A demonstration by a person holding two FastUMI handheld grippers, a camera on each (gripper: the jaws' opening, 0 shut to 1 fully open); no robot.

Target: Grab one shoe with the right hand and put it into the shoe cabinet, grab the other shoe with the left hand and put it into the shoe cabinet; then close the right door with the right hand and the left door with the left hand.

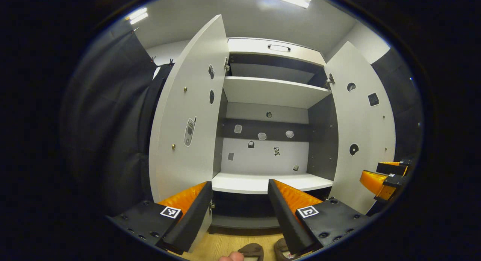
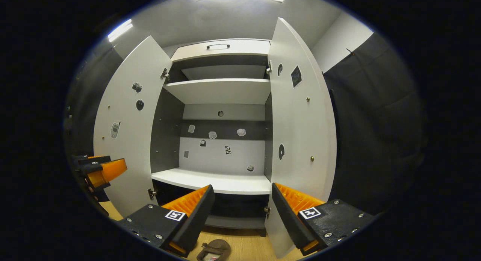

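Nothing done yet, by the look of it. Cabinet (image 1: 270,133) stands with both doors swung wide: left door (image 1: 188,114) and right door (image 1: 362,129) in the left gripper view. Shelves inside hold no shoes; only small stickers on the back panel and on the doors.

Both shoes are on the wood floor (image 1: 225,246) in front of the cabinet, low at the edge of each view. Left gripper view: two brown shoe tips, one shoe (image 1: 252,250) just beside the other shoe (image 1: 281,249), partly cut off, with a bit of the person's finger beside them. Right gripper view shows one of them, dark brown, flat, with a strap or buckle on top; which one I cannot tell.

Left tool (image 1: 238,212) has fingers apart, holding nothing, aimed at the lower shelf. Right tool (image 2: 240,216) likewise apart and empty, hovering above the shoe. Each tool also appears at the edge of the other's view.

Left to do: all of it, right grab and place, left grab and place, then shut the right door, then the left.
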